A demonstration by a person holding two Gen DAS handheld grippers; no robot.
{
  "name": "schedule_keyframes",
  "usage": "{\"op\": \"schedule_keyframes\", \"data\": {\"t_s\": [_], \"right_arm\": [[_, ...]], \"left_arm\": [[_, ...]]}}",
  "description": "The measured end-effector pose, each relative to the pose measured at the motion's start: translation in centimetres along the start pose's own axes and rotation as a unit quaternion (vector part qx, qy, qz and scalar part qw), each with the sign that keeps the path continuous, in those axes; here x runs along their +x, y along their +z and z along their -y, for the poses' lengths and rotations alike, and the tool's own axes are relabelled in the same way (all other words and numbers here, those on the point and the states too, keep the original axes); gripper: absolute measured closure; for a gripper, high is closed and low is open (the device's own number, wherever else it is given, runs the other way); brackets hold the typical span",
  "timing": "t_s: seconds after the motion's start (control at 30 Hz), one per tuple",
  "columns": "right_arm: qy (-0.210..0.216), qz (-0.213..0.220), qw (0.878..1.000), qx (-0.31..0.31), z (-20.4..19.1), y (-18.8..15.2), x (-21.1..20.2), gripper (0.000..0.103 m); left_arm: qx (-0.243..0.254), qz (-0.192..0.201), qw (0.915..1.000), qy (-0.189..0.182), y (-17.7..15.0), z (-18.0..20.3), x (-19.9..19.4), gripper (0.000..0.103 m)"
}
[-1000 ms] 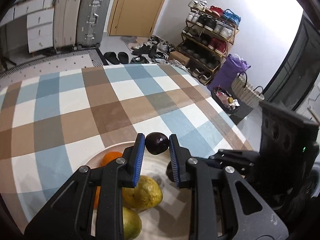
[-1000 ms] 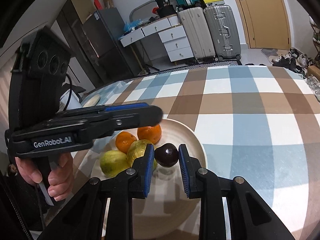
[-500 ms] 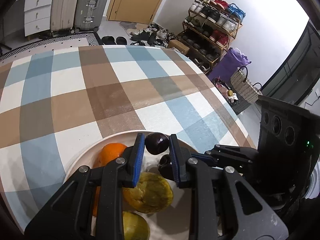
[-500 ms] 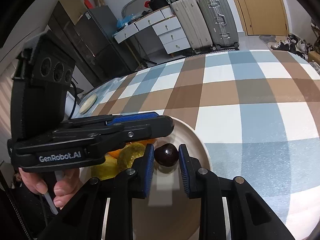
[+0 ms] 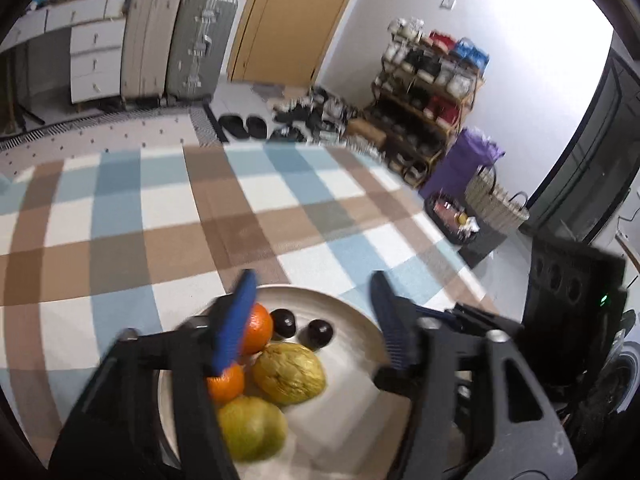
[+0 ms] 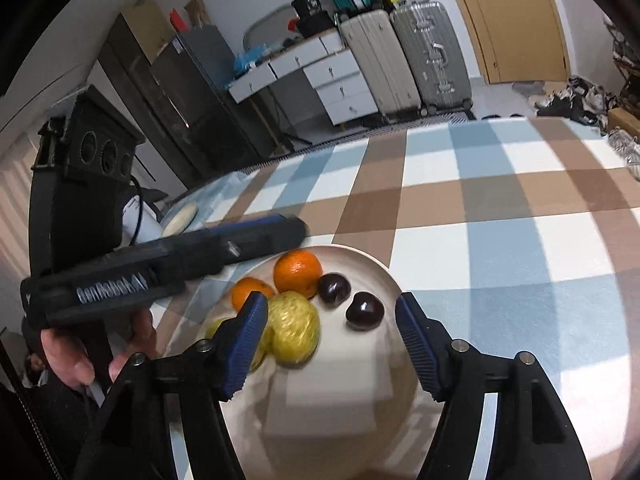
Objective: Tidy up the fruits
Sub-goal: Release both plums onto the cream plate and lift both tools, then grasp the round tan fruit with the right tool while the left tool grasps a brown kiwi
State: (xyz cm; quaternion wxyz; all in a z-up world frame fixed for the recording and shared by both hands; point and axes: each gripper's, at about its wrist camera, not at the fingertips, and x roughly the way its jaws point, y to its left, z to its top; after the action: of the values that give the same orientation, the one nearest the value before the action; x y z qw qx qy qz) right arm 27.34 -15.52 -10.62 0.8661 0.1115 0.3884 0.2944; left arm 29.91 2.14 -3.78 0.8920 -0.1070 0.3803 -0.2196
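Both pairs of blue fingers stand apart and are opening, with nothing pinched in either. In the right wrist view, the right gripper (image 6: 330, 340) hovers over the plate (image 6: 384, 276), and one dark plum (image 6: 364, 309) lies free on the plate just ahead of the gap between its fingers, a little toward the right finger. A second plum (image 6: 334, 288) sits just beyond, up and left, touching or nearly touching an orange (image 6: 298, 272). The plum nearest the fingers is heart-shaped rather than long (no real long axis to line up with), so a straight push forward would bracket it.

In the left wrist view, the left gripper (image 5: 316, 320) also frames the two plums in the centre of the frame, though its left finger overlaps the oranges. The yellow-green fruits (image 5: 289, 372) crowd the lower middle, nearer that gripper's body.

My judgement: the right gripper is the better placed of the two for the front plum, since bare plate lies around it, while the left would have to work past the oranges.
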Motion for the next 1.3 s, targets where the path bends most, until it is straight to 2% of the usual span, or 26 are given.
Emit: {"op": "schedule_keyframes", "data": {"t_s": [0.03, 0.07, 0.17, 0.2, 0.27, 0.37, 0.43, 0.63, 0.7, 0.77, 0.9, 1.13, 1.3], "right_arm": [[0.003, 0.008, 1.0, 0.001, -0.1, -0.3, -0.7, 0.018], [0.005, 0.015, 1.0, 0.002, -0.3, -0.5, -1.5, 0.016], [0.007, 0.033, 0.999, 0.001, -0.9, -1.4, -3.9, 0.015], [0.005, 0.038, 0.999, 0.0, -1.2, -1.8, -4.8, 0.015], [0.0, 0.043, 0.999, -0.001, -1.5, -2.3, -6.1, 0.012], [-0.013, 0.053, 0.998, -0.013, -2.4, -3.2, -8.1, 0.009], [-0.012, 0.064, 0.998, -0.021, -3.2, -3.9, -9.6, 0.005], [-0.016, 0.097, 0.993, -0.062, -6.0, -6.3, -13.2, 0.001], [-0.006, 0.104, 0.992, -0.068, -6.6, -7.2, -14.2, 0.001], [0.006, 0.112, 0.991, -0.07, -7.1, -8.0, -15.3, 0.0], [-0.005, 0.12, 0.99, -0.079, -7.9, -9.6, -16.7, 0.0], [-0.014, 0.094, 0.993, -0.067, -7.6, -12.9, -17.1, 0.0], [-0.029, 0.052, 0.996, -0.07, -7.0, -15.2, -15.4, 0.0]], "left_arm": [[0.002, 0.008, 1.0, 0.001, 0.0, 0.4, -1.0, 0.038], [0.007, 0.016, 0.9998, 0.005, -0.1, 1.0, -2.1, 0.036], [0.009, 0.039, 0.999, 0.02, -0.7, 2.1, -5.0, 0.027], [0.009, 0.048, 0.9985, 0.024, -1.1, 2.5, -6.1, 0.02], [0.011, 0.076, 0.9959, 0.048, -2.3, 3.2, -8.5, 0.017], [0.01, 0.113, 0.9905, 0.079, -4.9, 4.3, -11.8, 0.002], [0.012, 0.128, 0.9875, 0.091, -6.6, 5.0, -13.5, 0.001], [0.022, 0.154, 0.9795, 0.128, -11.1, 7.3, -17.5, 0.001], [0.027, 0.161, 0.9769, 0.137, -12.6, 8.3, -18.6, 0.001], [0.034, 0.163, 0.9751, 0.146, -13.8, 9.1, -19.1, 0.001], [0.035, 0.151, 0.9752, 0.158, -16.7, 10.3, -19.8, 0.001], [0.004, 0.113, 0.9781, 0.174, -21.7, 10.1, -18.6, 0.001], [-0.002, 0.088, 0.9794, 0.182, -24.3, 9.7, -17.4, 0.001]]}}
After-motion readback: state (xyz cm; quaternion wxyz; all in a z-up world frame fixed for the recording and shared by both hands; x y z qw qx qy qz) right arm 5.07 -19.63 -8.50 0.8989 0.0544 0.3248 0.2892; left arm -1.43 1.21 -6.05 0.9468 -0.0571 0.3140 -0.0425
